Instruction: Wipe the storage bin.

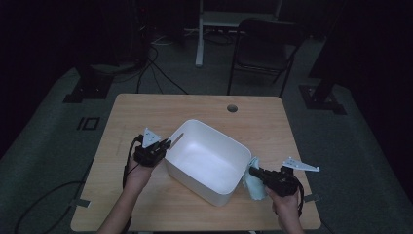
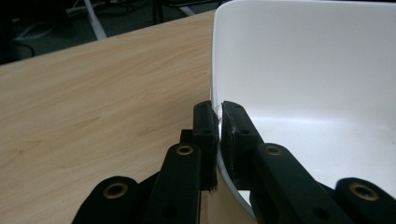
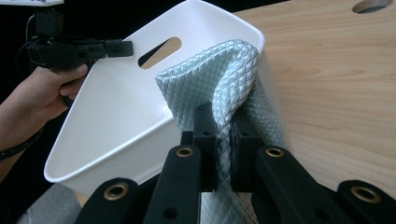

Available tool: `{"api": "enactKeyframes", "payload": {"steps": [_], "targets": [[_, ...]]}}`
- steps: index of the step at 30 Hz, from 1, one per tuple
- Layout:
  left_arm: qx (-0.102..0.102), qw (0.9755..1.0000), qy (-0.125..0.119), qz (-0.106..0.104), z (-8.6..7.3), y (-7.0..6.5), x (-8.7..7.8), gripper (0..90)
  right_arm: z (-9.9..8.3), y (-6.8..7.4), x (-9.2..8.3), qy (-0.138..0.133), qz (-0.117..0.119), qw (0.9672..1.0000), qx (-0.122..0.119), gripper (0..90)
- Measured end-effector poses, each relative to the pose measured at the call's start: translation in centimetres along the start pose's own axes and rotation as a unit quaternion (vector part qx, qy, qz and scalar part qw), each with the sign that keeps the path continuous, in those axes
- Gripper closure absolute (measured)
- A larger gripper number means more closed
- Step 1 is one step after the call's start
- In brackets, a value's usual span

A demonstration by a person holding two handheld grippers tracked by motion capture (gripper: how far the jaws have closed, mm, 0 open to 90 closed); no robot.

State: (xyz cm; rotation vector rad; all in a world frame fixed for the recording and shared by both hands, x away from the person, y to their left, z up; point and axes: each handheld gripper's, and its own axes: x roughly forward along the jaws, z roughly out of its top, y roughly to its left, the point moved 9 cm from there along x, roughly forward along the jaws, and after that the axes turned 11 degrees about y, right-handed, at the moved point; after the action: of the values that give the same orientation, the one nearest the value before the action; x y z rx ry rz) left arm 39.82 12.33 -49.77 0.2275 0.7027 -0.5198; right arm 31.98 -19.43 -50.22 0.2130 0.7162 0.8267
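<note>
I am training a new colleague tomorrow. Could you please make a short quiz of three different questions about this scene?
1. True or false: the left gripper is clamped on the rim of the white tub.
2. What does the right gripper hold? A) a sponge B) a light blue quilted cloth C) a cable
3. Where does the cloth lie relative to the tub?

Key
1. True: one jaw is outside the wall, the other inside.
2. B
3. It drapes over the tub's rim at the end opposite the left gripper, on the wooden table.

Left tongs [image 1: 165, 145] and right tongs [image 1: 253, 171] both stand clamped shut, hands gripping from below.
</note>
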Motion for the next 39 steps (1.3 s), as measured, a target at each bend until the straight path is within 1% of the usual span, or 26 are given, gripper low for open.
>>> {"api": "enactKeyframes", "payload": {"steps": [1,4,6,8,9,10,12,14,15,17,20,23,25,27,29,31,32,33,35,36,37,38,39], "targets": [[0.003,1.0000,-0.001,0.000,0.0,0.0,0.0,84.4,0.1,0.0,0.2,0.002,-0.006,1.0000,-0.005,83.9],[0.013,0.9999,-0.006,0.005,-0.1,-0.1,-0.1,84.1,0.1,-0.2,0.7,0.002,-0.008,1.0000,-0.003,84.0],[0.013,0.9998,-0.012,-0.003,-0.2,-0.1,-0.2,84.0,-0.2,-0.6,1.1,0.007,-0.014,0.9999,-0.001,84.0],[0.001,0.9997,-0.020,-0.014,-0.3,-0.1,-0.2,84.1,-0.6,-1.0,1.4,0.011,-0.016,0.9998,0.004,84.0],[-0.006,0.9995,-0.022,-0.023,-0.2,-0.1,-0.1,84.1,-0.7,-1.1,1.5,0.014,-0.017,0.9997,0.005,83.9],[0.000,0.9996,-0.017,-0.021,-0.2,-0.1,-0.1,84.0,-1.0,-1.3,1.8,0.018,-0.019,0.9996,0.006,84.0],[0.016,0.9998,-0.010,-0.007,-0.2,-0.1,-0.2,84.1,-1.3,-1.7,2.1,0.022,-0.022,0.9995,0.009,84.0],[0.013,0.9997,-0.012,-0.014,-0.2,-0.1,-0.2,84.1,-1.6,-2.2,2.4,0.027,-0.028,0.9992,0.014,84.0],[0.007,0.9997,-0.014,-0.020,-0.2,-0.1,-0.2,84.0,-1.6,-2.3,2.5,0.027,-0.029,0.9991,0.015,84.0],[0.007,0.9997,-0.014,-0.018,-0.2,-0.1,-0.2,84.2,-1.9,-2.7,2.9,0.031,-0.031,0.9988,0.023,84.1],[0.005,0.9997,-0.014,-0.018,-0.2,-0.2,-0.2,84.4,-2.6,-3.3,3.5,0.041,-0.037,0.9980,0.029,84.2],[0.008,0.9998,-0.012,-0.013,-0.3,-0.2,-0.2,84.3,-3.1,-3.7,4.1,0.050,-0.040,0.9973,0.036,84.3],[0.004,0.9997,-0.014,-0.019,-0.3,-0.3,-0.2,84.2,-3.4,-4.0,4.4,0.054,-0.044,0.9967,0.040,84.4],[0.004,0.9997,-0.014,-0.018,-0.3,-0.3,-0.3,84.1,-3.7,-4.3,4.7,0.060,-0.045,0.9962,0.045,84.4],[0.001,0.9997,-0.015,-0.018,-0.3,-0.3,-0.3,84.1,-4.0,-4.6,5.0,0.059,-0.043,0.9962,0.048,84.3],[-0.002,0.9997,-0.015,-0.019,-0.3,-0.3,-0.3,84.1,-4.2,-4.9,5.3,0.070,-0.051,0.9951,0.047,84.4],[-0.004,0.9996,-0.015,-0.022,-0.3,-0.3,-0.3,83.9,-4.5,-5.1,5.6,0.078,-0.059,0.9940,0.048,84.4],[-0.008,0.9996,-0.016,-0.022,-0.3,-0.2,-0.3,83.6,-4.9,-5.3,5.9,0.084,-0.061,0.9932,0.053,84.4],[-0.010,0.9997,-0.015,-0.015,-0.3,-0.2,-0.3,83.5,-5.1,-5.5,6.1,0.087,-0.048,0.9927,0.067,84.3],[-0.010,0.9998,-0.014,-0.012,-0.3,-0.2,-0.3,83.5,-5.1,-5.5,6.0,0.088,-0.045,0.9926,0.071,84.4],[-0.011,0.9998,-0.013,-0.008,-0.3,-0.3,-0.3,83.5,-5.0,-5.4,5.9,0.087,-0.045,0.9929,0.068,84.4],[-0.011,0.9998,-0.013,-0.005,-0.3,-0.3,-0.3,83.6,-4.9,-5.0,5.7,0.082,-0.040,0.9937,0.066,84.3],[-0.007,0.9999,-0.011,-0.001,-0.3,-0.3,-0.3,83.6,-4.8,-4.6,5.5,0.079,-0.034,0.9941,0.066,84.3]]}}
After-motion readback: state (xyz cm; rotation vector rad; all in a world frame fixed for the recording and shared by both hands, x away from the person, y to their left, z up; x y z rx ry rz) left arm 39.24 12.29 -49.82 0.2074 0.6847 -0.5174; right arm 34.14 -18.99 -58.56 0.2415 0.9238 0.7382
